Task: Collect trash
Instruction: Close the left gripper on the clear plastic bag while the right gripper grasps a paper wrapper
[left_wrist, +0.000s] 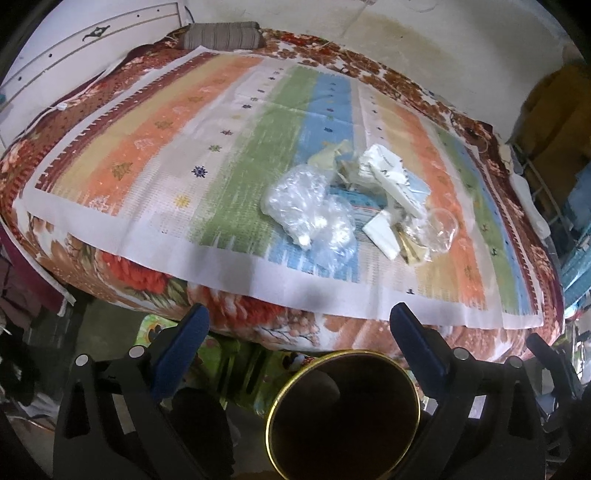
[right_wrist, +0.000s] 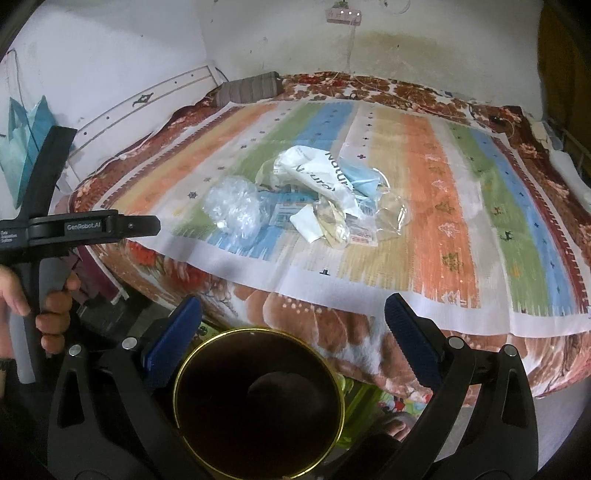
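Nearest the cameras, a dark bin with a gold rim (right_wrist: 258, 406) stands on the floor below the bed's edge, and both grippers hang above it with nothing in them: the left gripper (left_wrist: 299, 350) and the right gripper (right_wrist: 293, 332) each have their blue pads spread wide apart. Farther off, the trash pile (right_wrist: 314, 199) lies on the striped mat (left_wrist: 147, 155) covering the bed: crumpled clear plastic (left_wrist: 295, 199), a white printed bag (right_wrist: 325, 173), paper scraps. The thin film looks slippery; a loose pinch could likely shed pieces onto the floor short of the bin. What lies under the pile is hidden, and the bin's inside is too dark to read.
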